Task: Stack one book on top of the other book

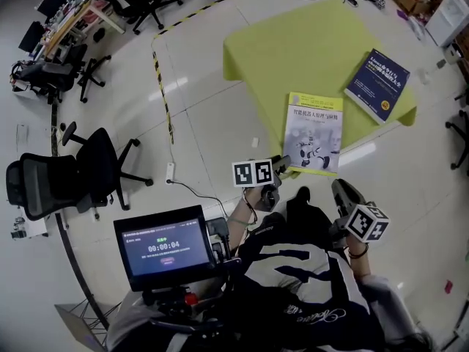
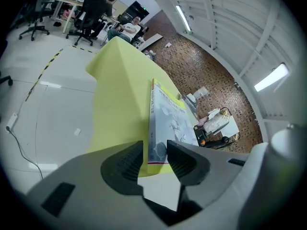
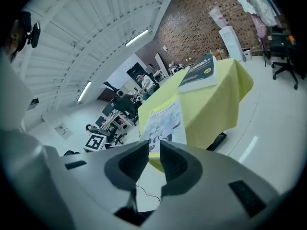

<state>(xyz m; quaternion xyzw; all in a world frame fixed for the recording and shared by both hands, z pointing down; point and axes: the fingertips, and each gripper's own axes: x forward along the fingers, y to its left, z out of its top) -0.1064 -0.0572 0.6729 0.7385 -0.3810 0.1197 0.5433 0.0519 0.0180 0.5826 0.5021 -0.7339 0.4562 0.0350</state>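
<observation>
A white book (image 1: 314, 132) with a yellow top band lies at the near edge of a yellow table (image 1: 293, 50). A dark blue book (image 1: 377, 84) sits apart at the table's right corner, with bare cloth behind both. The left gripper (image 2: 154, 150), jaws spread and empty, and the right gripper (image 3: 154, 150), jaws nearly together and empty, hang just short of the table over a glossy white floor (image 1: 205, 123).

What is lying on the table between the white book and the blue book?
Nothing. In the head view, only bare yellow tablecloth separates the white book from the blue book.
</observation>
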